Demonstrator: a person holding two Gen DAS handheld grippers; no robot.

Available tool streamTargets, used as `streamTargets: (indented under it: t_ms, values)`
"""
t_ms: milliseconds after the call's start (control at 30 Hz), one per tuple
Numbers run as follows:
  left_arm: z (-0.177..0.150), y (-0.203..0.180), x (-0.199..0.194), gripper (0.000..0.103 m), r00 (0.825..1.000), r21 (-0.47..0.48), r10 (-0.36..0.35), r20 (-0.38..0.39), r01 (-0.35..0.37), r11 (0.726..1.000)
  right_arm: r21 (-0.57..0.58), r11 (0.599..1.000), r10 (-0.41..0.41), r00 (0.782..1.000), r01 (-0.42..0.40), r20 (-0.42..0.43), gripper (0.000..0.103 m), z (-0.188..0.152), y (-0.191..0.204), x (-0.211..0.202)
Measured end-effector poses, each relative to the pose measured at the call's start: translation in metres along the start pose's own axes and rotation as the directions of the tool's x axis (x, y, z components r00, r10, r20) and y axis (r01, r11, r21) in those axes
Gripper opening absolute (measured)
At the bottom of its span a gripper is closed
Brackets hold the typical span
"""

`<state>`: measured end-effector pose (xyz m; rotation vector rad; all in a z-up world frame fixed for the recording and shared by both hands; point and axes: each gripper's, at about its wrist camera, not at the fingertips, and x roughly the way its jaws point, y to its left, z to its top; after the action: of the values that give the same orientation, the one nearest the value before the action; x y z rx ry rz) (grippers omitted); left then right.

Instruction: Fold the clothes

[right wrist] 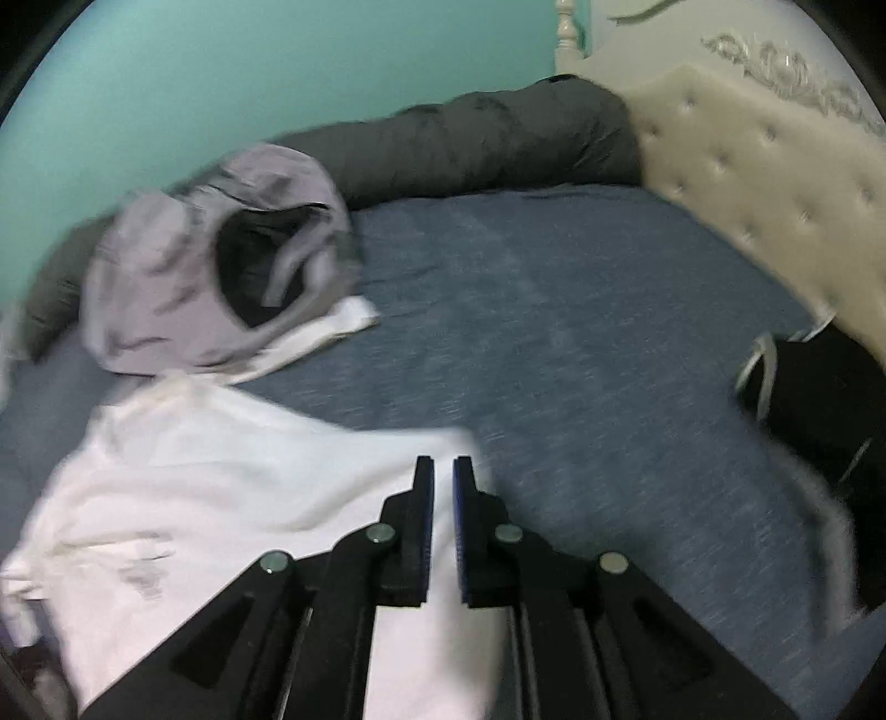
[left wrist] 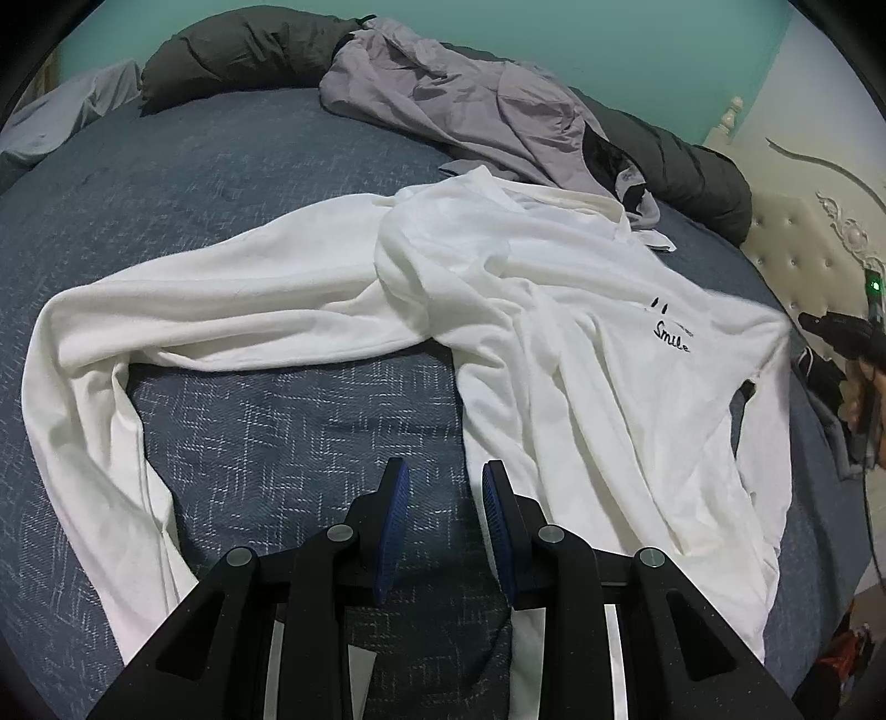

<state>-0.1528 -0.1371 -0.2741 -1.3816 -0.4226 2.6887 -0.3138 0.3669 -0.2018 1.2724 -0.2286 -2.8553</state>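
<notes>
Black left gripper point(left wrist: 446, 471), blue pads, jaws part open w/ nothing between; it hangs over bare blue bedspread point(left wrist: 221, 432), just beside the hem of 1 white long-sleeve shirt point(left wrist: 554, 310). Shirt lies spread on bed, "Smile" print up, 1 sleeve stretched out left and bent back toward the camera. Right gripper point(right wrist: 443, 471): jaws a narrow slit, nothing in them, over shirt's edge; view blurred. Behind shirt: 1 lilac garment point(left wrist: 470, 111) crumpled, 1 dark grey quilt point(left wrist: 238, 50) along green wall. 1 tufted cream headboard point(right wrist: 747, 183) at right.
</notes>
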Motion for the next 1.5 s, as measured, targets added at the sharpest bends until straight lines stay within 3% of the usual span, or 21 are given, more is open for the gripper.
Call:
streamTargets:
  t_ms: [100,200,267,300,367,600,667,700,733,833,1033,1200,1300,1500]
  values:
    - [-0.001,0.002,-0.004,0.03,1.0,-0.007,-0.003,0.008,0.003,1.0,0.008,0.997,0.074,0.995,-0.073,-0.062,0.025,-0.026,0.013,-0.002]
    - [-0.002,0.004,-0.007,0.03,1.0,-0.014,-0.004,0.01,0.005,1.0,0.013,0.988,0.155,0.969,-0.156,-0.194,0.032,-0.055,0.026,0.009]
    - [-0.002,0.007,-0.009,0.03,1.0,-0.019,-0.005,0.013,0.005,1.0,0.007,0.988,0.152,0.955,-0.155,-0.255,0.046,-0.074,0.031,0.015]
    - [-0.002,0.007,-0.009,0.03,1.0,-0.02,-0.005,0.014,0.006,1.0,0.005,0.989,0.145,0.948,-0.15,-0.284,0.058,-0.083,0.032,0.019]
    - [-0.001,0.008,-0.009,0.03,1.0,-0.022,-0.007,0.014,0.008,1.0,-0.024,0.995,0.082,0.949,-0.094,-0.306,0.059,-0.096,0.031,0.028]
    - [0.0,0.005,-0.003,0.03,1.0,-0.02,-0.004,0.006,0.004,1.0,-0.081,0.996,-0.005,0.939,-0.025,-0.345,0.059,-0.112,0.029,0.059]
    - [0.0,0.003,-0.001,0.03,1.0,-0.016,-0.003,0.004,0.003,1.0,-0.163,0.987,-0.047,0.947,-0.005,-0.317,0.047,-0.116,0.04,0.057]
    - [0.0,0.002,0.0,0.03,1.0,-0.013,-0.003,0.003,0.003,1.0,-0.208,0.978,-0.06,0.95,-0.005,-0.308,0.03,-0.118,0.046,0.057]
    - [0.0,0.001,0.001,0.03,1.0,-0.01,-0.003,0.001,0.003,1.0,-0.241,0.971,-0.077,0.951,0.002,-0.3,0.019,-0.12,0.049,0.057]
    - [0.0,-0.003,0.003,0.03,1.0,-0.003,-0.003,-0.005,0.003,1.0,-0.229,0.973,-0.069,0.956,0.002,-0.285,0.002,-0.119,0.045,0.055]
    - [0.0,-0.002,0.003,0.03,1.0,-0.007,-0.002,-0.005,0.002,1.0,-0.195,0.981,-0.04,0.983,0.005,-0.178,0.001,-0.09,0.02,0.02]
    - [-0.001,-0.002,0.003,0.03,1.0,-0.008,0.001,-0.006,-0.001,1.0,-0.102,0.987,-0.133,0.986,0.122,-0.101,0.001,-0.043,-0.046,-0.015]
    - [-0.002,-0.002,0.003,0.03,1.0,-0.008,0.002,-0.007,-0.002,1.0,-0.077,0.97,-0.235,0.971,0.231,-0.045,0.001,-0.009,-0.083,-0.028]
    - [-0.002,-0.001,0.006,0.03,1.0,-0.005,0.007,-0.014,-0.007,1.0,-0.022,0.915,-0.403,0.915,0.403,0.014,0.001,0.045,-0.141,-0.042]
